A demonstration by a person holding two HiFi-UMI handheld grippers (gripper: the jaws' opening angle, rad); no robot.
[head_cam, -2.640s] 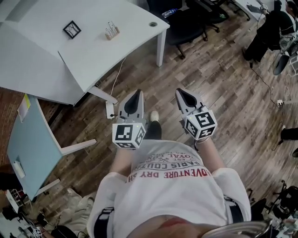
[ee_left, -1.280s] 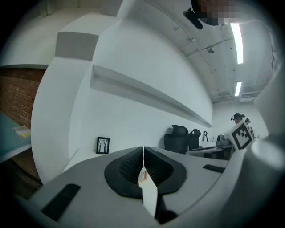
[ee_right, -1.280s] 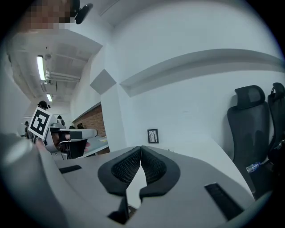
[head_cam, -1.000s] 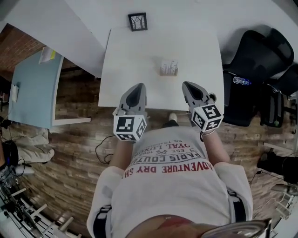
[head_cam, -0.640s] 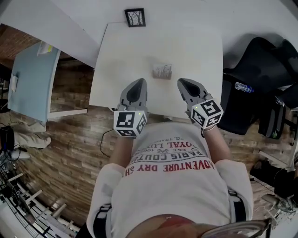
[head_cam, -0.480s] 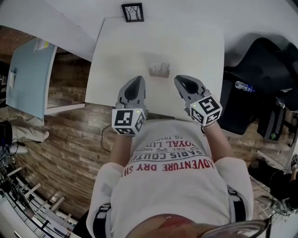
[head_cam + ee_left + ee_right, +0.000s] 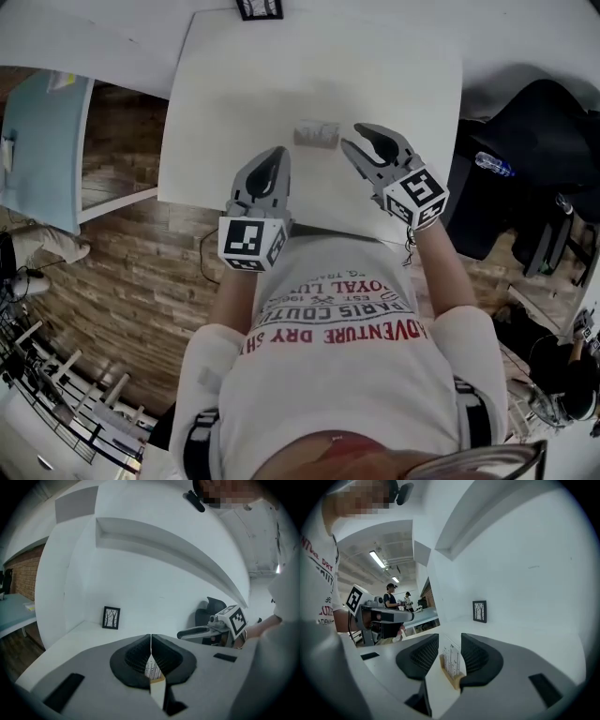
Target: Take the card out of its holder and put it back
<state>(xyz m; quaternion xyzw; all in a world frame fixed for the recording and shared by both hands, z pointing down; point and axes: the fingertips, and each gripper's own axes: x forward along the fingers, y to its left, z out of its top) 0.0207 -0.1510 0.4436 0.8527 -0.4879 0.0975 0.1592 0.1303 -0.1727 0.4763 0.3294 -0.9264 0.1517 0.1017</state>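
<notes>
Over the near half of the white table (image 7: 281, 75), both hand-held tools are carried level and pointed away from the person, with the task not yet begun. Left gripper (image 7: 275, 161): forearm drawn in close to the body, fingers shut tip to tip with nothing between them. It hangs near the table's front edge, probably in reserve to steady the base. Right gripper (image 7: 361, 141): arm reached further forward and angled inward toward the target, fingers opening so that the gap lines up on the card. In the right gripper view the card stands framed in that gap, ahead of the fingers and untouched. Framed picture (image 7: 260, 7): upright at the far edge by the wall, well apart from the work. Wooden holder (image 7: 316, 138): a small block on the table just beside the right fingertips. Card (image 7: 451, 657): upright in the holder's slot, still seated, its top edge free, which looks the natural place to pinch.
</notes>
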